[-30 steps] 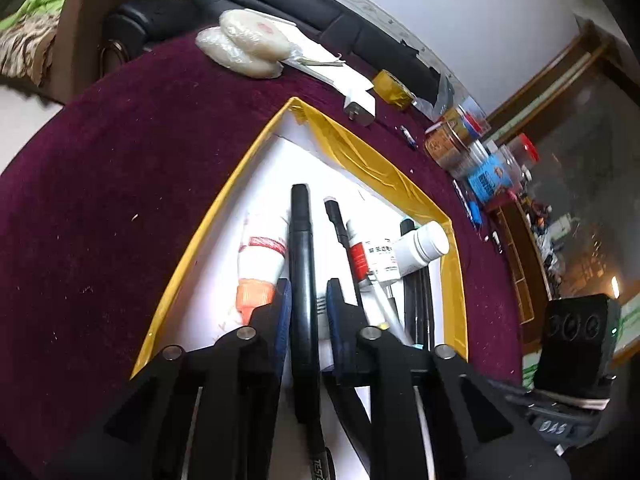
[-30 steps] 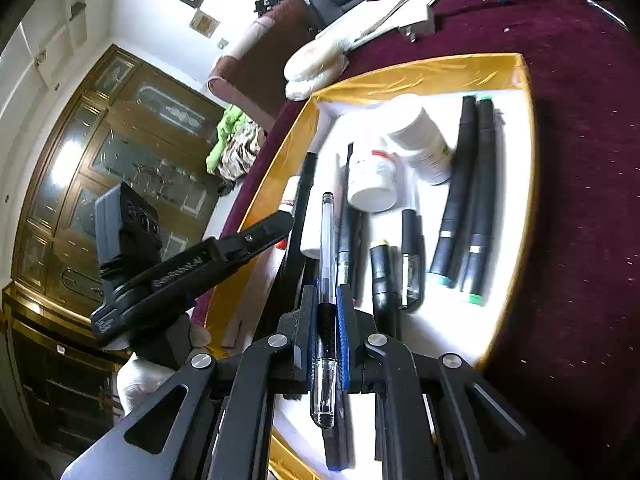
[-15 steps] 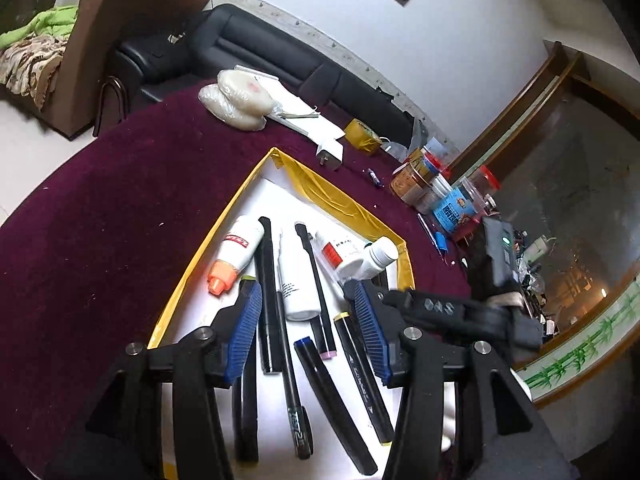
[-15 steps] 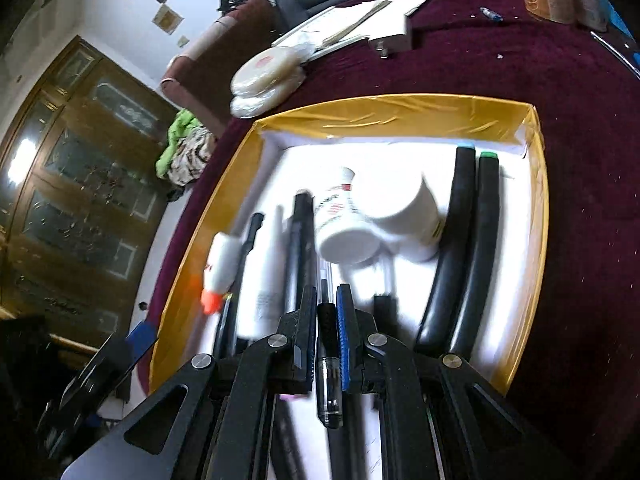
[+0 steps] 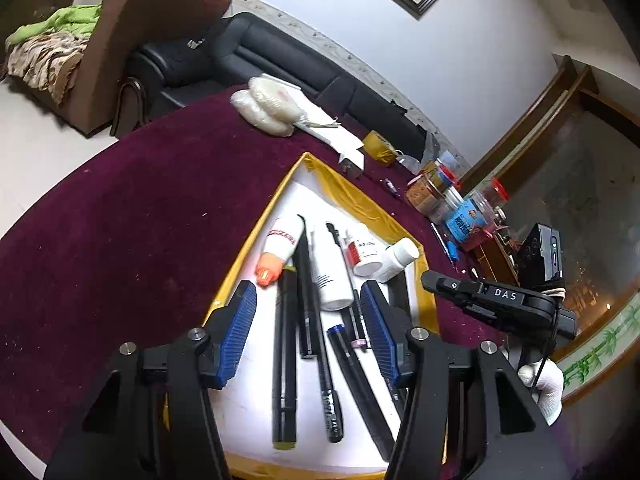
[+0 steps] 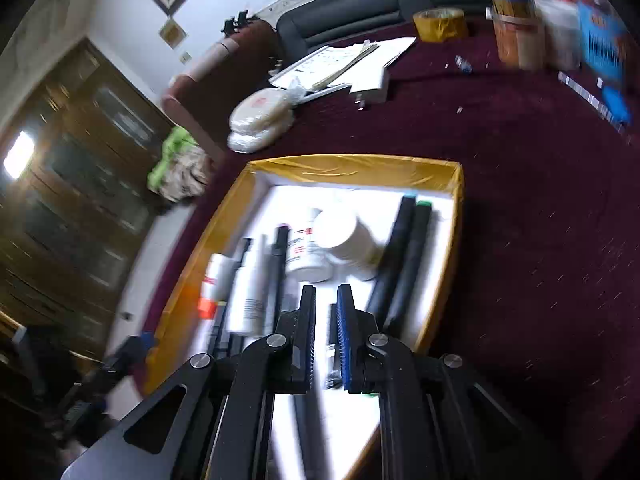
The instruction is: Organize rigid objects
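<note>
A yellow-rimmed white tray [image 5: 256,236] holds several black pens and markers [image 5: 285,356], a white tube with an orange cap [image 5: 276,254], a white cylinder [image 5: 328,276] and two white bottles [image 5: 394,258]. My left gripper [image 5: 308,312] is open and empty above the pens. The right gripper [image 5: 496,300] shows at the tray's right side. In the blurred right wrist view, my right gripper [image 6: 325,320] hovers over the same tray [image 6: 352,170], jaws slightly parted with nothing between them. Two long black markers [image 6: 404,256] lie on the tray's right.
The tray sits on a round maroon table [image 5: 132,216]. At the back lie wrapped white rounds [image 5: 268,106], papers [image 6: 344,62], a white charger [image 6: 370,88], a tape roll [image 6: 440,24] and jars [image 5: 432,196]. A black sofa [image 5: 280,56] stands behind.
My left gripper let go of a black pen, opened wide and pulled up and back. My right gripper released the clear pen into the tray and lifted away.
</note>
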Demonstrator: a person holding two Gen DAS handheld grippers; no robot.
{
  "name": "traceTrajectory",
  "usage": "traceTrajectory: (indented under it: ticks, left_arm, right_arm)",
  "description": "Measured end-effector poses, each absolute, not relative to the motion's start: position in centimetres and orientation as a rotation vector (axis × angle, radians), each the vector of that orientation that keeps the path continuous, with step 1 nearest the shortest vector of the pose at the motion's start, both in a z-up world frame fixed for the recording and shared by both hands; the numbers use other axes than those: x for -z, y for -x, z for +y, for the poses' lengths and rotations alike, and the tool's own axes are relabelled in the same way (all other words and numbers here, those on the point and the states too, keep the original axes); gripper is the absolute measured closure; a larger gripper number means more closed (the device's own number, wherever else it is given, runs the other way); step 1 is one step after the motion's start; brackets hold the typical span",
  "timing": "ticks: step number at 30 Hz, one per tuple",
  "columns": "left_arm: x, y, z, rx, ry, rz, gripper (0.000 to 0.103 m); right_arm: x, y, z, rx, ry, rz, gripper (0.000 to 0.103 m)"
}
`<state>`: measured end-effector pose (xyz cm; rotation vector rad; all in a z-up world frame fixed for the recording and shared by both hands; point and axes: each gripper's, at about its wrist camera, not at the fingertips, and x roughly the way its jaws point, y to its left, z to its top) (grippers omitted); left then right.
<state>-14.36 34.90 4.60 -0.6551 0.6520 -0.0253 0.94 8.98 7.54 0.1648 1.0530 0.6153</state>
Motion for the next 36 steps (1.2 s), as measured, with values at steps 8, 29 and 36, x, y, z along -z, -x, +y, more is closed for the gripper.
traceTrajectory:
  ticks: [8,29,36]
  left_arm:
    - [-5.1,15.1,33.8,0.041,0.626,0.649,0.049]
    - [-13.2,20.7,25.3,-0.06,0.321,0.167,0.0]
    - [-12.3,18.4,24.1,-0.255,0.295,0.404,0.0]
  right_arm:
    - [-9.7,-5.9,13.9,-0.567,-0.034,0.966,0.094]
    - [-10.8,8.0,4.8,-0.539,-0.178,0.745,0.051]
    - [-9.7,11.6,5.5,-0.516,-0.035,0.719,0.048]
